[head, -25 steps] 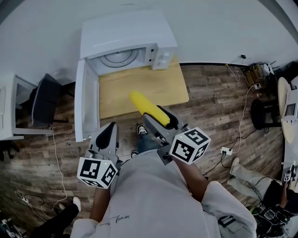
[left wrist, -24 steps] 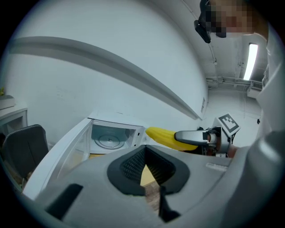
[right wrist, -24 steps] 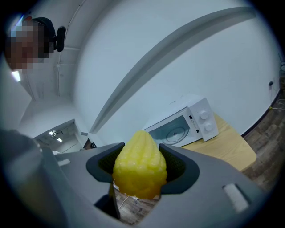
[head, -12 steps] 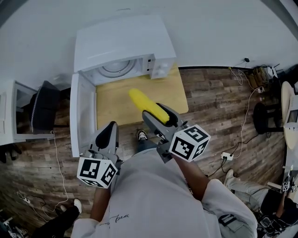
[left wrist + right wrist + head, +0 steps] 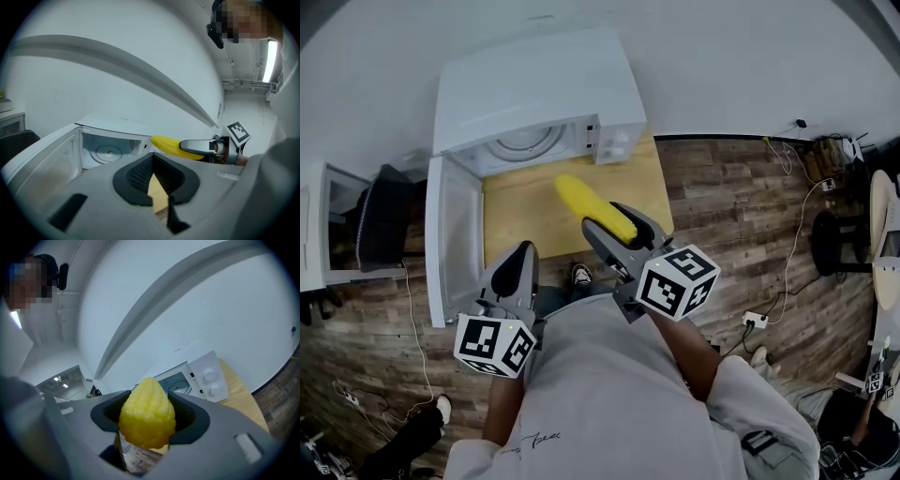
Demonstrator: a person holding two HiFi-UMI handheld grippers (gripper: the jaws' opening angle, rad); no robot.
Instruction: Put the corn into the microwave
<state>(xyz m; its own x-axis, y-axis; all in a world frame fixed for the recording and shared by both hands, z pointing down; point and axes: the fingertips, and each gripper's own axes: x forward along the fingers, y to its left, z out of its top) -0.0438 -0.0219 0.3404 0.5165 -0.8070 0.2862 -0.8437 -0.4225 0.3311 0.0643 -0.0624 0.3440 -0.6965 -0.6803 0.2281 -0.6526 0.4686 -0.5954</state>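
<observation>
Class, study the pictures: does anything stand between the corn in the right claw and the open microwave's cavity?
Nothing visible does. The corn is gripped in the right claw. The microwave has its door swung open to the left, and only bare wooden table lies between.

The person wears a pale grey short-sleeved shirt (image 5: 609, 394) with small dark script low on its left side, and the left gripper (image 5: 518, 265) and right gripper (image 5: 621, 228) are grey shells with black ribbed pads, each bearing a white cube (image 5: 678, 282) printed with black square markers.
</observation>
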